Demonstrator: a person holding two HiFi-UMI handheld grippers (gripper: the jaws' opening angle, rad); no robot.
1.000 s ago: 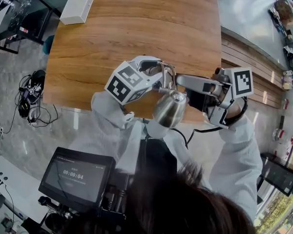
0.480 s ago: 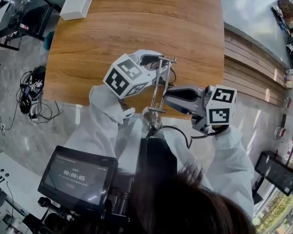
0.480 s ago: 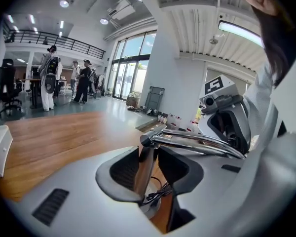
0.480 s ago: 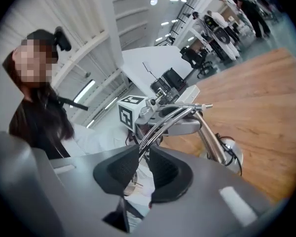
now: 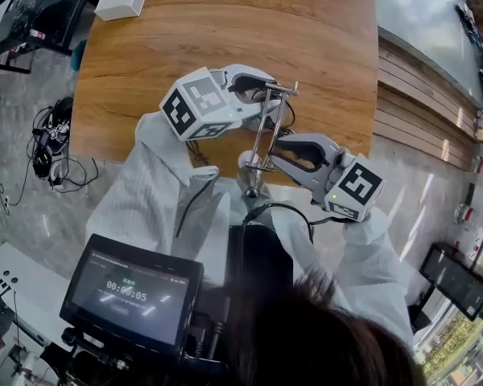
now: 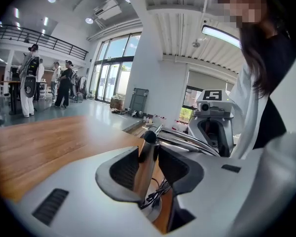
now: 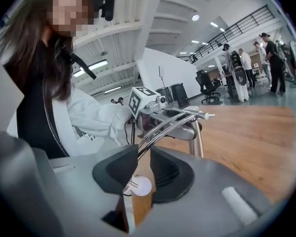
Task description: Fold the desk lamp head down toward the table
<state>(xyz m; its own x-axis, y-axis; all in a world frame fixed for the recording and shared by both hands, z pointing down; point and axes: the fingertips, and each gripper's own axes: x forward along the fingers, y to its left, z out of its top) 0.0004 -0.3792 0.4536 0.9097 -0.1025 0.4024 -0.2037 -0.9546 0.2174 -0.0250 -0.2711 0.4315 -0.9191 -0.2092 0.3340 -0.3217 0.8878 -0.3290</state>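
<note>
In the head view the desk lamp (image 5: 260, 139) stands by the near edge of the table (image 5: 225, 22). Its hinge (image 5: 280, 90) is on top, and the two-rod arm (image 5: 266, 119) runs from the hinge toward the person. The lamp head (image 5: 249, 185) hangs at the arm's far end from the hinge, past the table edge. The left gripper (image 5: 267, 96) sits just beside the hinge, and the right gripper (image 5: 262, 161) meets the arm well down from it. A screen (image 5: 133, 292) nearest the camera reads 00:00:05; no brand shows on the lamp.

In the left gripper view the jaws are clamped at a middling width on the upright post (image 6: 144, 181) below the hinge. The round base (image 6: 155, 209) and a loose cable (image 6: 155, 194) lie under them.

In the right gripper view the jaws are fairly narrow and opening slightly, with the arm's rods between them and the pads apparently touching the rods.

To fold the lamp well, the left grip should probably pin the post so the base neither tips nor slides. The right gripper should seat the rods deeper and swing them slowly round the hinge. With the jaws loosening, the thin rods could slip out.
</note>
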